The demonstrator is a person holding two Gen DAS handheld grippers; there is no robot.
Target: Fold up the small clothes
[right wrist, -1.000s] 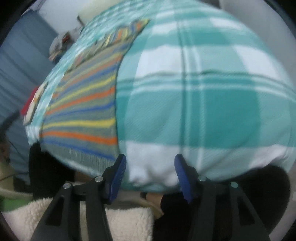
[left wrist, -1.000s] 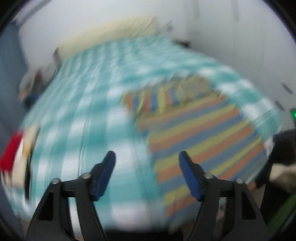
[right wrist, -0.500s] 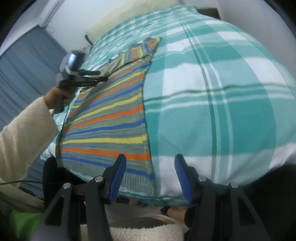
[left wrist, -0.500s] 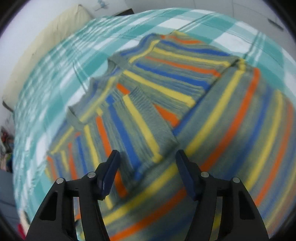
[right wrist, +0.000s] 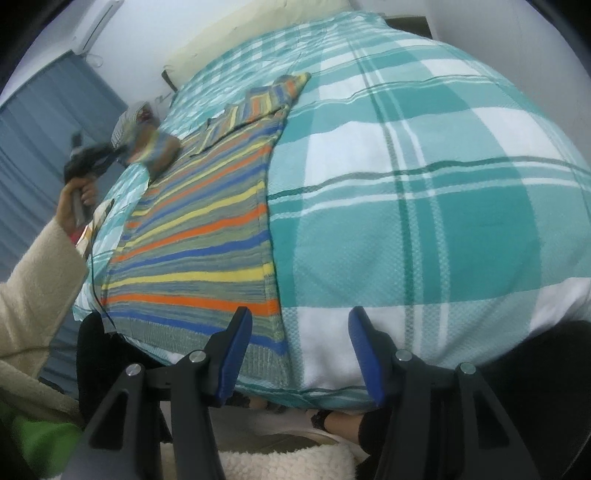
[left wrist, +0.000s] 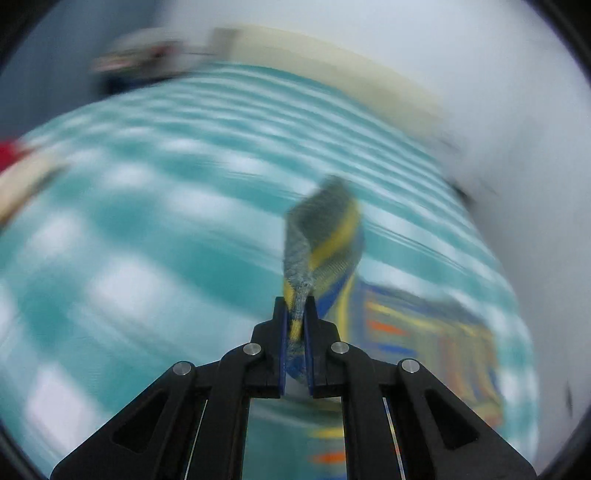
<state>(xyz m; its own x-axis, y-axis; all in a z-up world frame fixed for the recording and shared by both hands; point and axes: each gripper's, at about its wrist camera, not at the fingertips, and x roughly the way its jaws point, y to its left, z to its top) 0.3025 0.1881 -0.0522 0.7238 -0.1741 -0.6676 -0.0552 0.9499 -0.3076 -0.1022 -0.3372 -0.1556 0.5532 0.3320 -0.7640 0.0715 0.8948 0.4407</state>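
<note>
A striped knit sweater (right wrist: pixel 207 236) in orange, yellow, blue and grey lies flat on the bed. My left gripper (left wrist: pixel 295 325) is shut on one sleeve of the sweater (left wrist: pixel 325 240) and holds it up above the bed; the view is blurred by motion. In the right wrist view the left gripper (right wrist: pixel 110 151) shows at the sweater's far left side with the lifted sleeve (right wrist: pixel 155 147). My right gripper (right wrist: pixel 299 325) is open and empty, hovering at the near edge of the bed by the sweater's hem.
The bed carries a teal and white plaid cover (right wrist: pixel 424 184) with a cream pillow (right wrist: pixel 240 33) at its head. Blue curtains (right wrist: pixel 33 122) hang at the left. A white wall (left wrist: pixel 498 110) runs along the bed's far side. A fleecy white thing (right wrist: pixel 280 461) lies below the bed edge.
My left gripper has shut on the sweater's sleeve and lifted it off the body of the sweater, swinging toward the left side. My right gripper has stayed open near the hem.
</note>
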